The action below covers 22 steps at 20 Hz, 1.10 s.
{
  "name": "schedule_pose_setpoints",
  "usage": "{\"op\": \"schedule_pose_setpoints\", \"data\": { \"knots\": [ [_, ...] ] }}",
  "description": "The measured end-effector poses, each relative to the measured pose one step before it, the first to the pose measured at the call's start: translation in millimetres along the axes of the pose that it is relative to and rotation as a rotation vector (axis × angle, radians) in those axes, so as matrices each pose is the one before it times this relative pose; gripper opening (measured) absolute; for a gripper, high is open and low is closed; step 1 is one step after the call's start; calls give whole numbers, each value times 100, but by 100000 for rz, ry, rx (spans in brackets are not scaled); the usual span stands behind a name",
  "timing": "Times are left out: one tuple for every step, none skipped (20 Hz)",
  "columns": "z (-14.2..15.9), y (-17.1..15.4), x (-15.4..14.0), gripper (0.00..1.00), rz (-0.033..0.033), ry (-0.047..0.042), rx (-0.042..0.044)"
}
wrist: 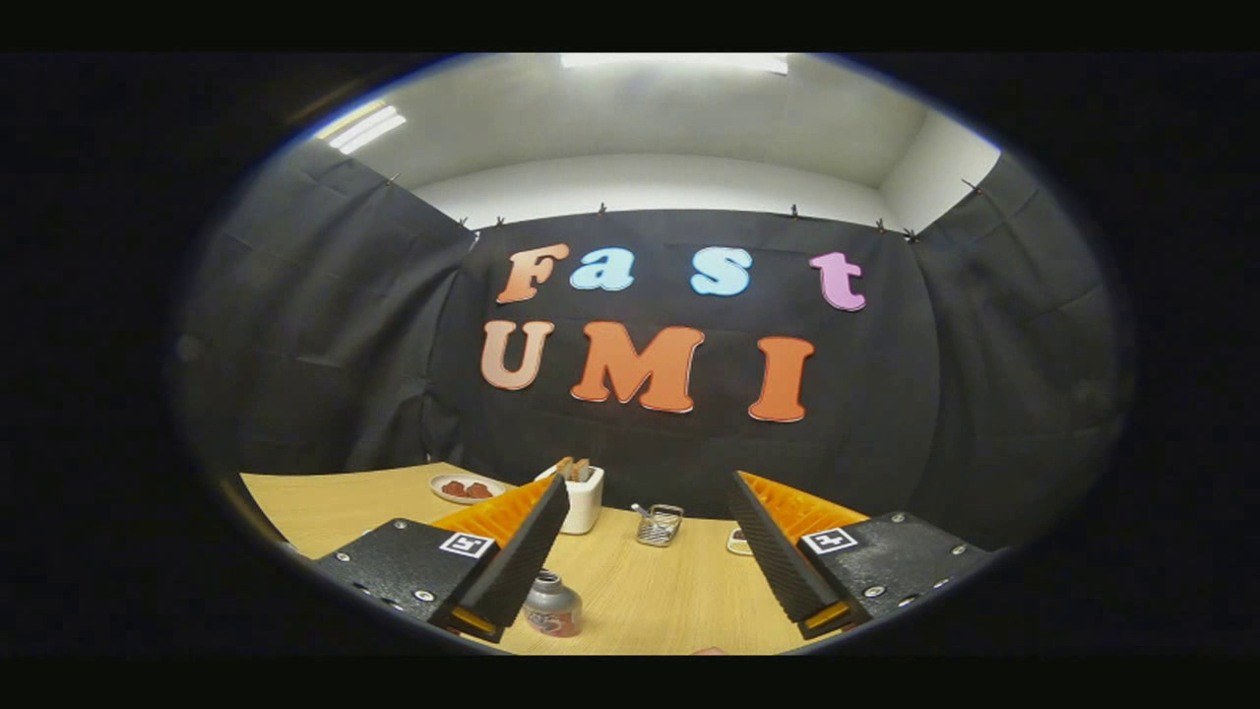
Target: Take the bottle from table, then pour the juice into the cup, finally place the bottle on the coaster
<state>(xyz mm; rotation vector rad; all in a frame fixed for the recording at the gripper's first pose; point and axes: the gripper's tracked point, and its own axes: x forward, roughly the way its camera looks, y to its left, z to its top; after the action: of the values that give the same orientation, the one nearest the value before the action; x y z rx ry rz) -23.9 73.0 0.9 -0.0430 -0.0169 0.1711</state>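
Note:
My gripper (pixel 650 484) is open, its fingers spread wide above a light wooden table (pixel 650 601). A small bottle (pixel 551 606) with a grey cap and a red label stands upright on the table between the fingers, close beside the inner face of the left finger (pixel 512 561). Beyond the left fingertip stands a white cup (pixel 585 502) with brownish pieces sticking out of its top. A small round flat thing, perhaps the coaster (pixel 738 541), peeks out from behind the right finger (pixel 773 551). Nothing is held.
A small wire basket (pixel 659 525) sits ahead between the fingertips, near the table's far edge. A white plate (pixel 466 487) with red pieces lies at the far left of the table. Black cloth walls close in the booth behind the table.

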Motion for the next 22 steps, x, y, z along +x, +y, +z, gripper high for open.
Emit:
{"op": "schedule_pose_setpoints", "data": {
  "knots": [
    [-129, 319, -91, 97, 518, -32, 101],
    [-82, 242, -141, 97, 580, 181, 511],
    [-219, 444, -62, 97, 806, 201, 685],
    [-228, 358, -36, 97, 602, 89, 707],
    [-281, 282, 57, 97, 499, -37, 543],
    [-314, 270, -16, 97, 399, -36, 292],
    [-552, 292, 101, 97, 276, 472, 419],
    [-685, 404, 14, 97, 587, 1113, 827],
    [-1043, 412, 114, 97, 874, 1605, 1038],
    [-1043, 444, 32, 97, 799, 1742, 1104],
    [-978, 372, 4, 97, 736, 1938, 758],
    [-1109, 227, 63, 97, 366, 1990, 546],
    [-1215, 313, -38, 97, 947, 1717, 764],
    [-1103, 379, 57, 98, 1054, 1840, 717],
    [-1384, 172, 101, 98, 465, 2379, 713],
    [-1357, 51, 189, 97, -39, 2583, 773],
    [-1134, 59, 229, 98, 161, 1964, 1090],
    [-932, 160, 166, 98, 555, 1236, 1084],
    [-881, 320, 374, 98, 503, 1148, 740],
    [-917, -4, 341, 98, 85, 1055, 414],
    [-751, 105, 174, 98, 294, 1005, 78],
    [-834, 84, 309, 98, -35, 1267, -125]
  ]
}}
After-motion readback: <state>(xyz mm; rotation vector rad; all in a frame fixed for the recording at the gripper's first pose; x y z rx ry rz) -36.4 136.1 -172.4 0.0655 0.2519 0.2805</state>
